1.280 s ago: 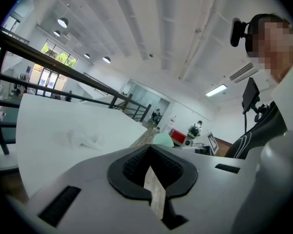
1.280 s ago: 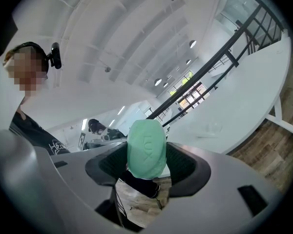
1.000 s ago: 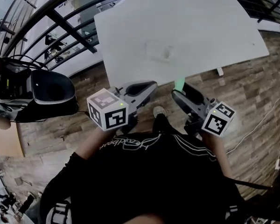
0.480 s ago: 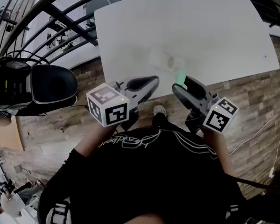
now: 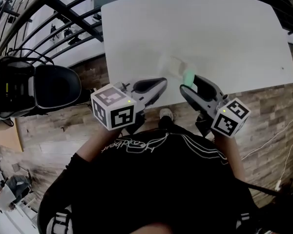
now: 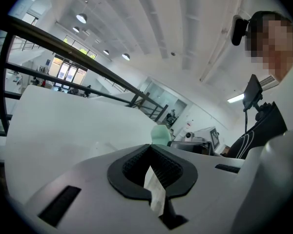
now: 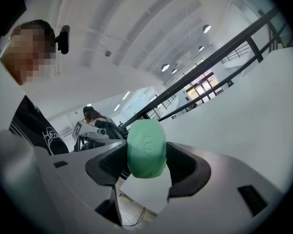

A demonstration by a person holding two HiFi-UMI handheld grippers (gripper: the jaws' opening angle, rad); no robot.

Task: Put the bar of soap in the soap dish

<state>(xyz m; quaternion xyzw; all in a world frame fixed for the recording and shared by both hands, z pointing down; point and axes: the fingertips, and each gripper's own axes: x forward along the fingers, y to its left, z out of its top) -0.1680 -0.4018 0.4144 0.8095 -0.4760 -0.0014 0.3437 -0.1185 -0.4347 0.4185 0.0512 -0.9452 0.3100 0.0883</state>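
A pale green bar of soap (image 7: 146,150) is clamped between the pads of my right gripper (image 7: 146,156). In the head view the soap (image 5: 188,78) hangs over the near part of the white table (image 5: 224,38), just right of and touching or nearly touching a translucent soap dish (image 5: 171,65). My right gripper (image 5: 189,84) reaches in from the table's front edge. Beside it on the left, my left gripper (image 5: 160,85) is shut with nothing in it, its tip at the table's edge. The left gripper (image 6: 151,149) view also shows the soap (image 6: 160,134) beyond its tips.
A black chair (image 5: 49,87) with cables stands on the wooden floor (image 5: 53,130) to the left. Dark railing bars (image 5: 63,11) run behind the table's left corner. The person's shoe (image 5: 166,115) shows below the table's front edge.
Both grippers moved forward from over the floor to the table's front edge. The right one carried the soap up beside the soap dish. The left stayed shut.
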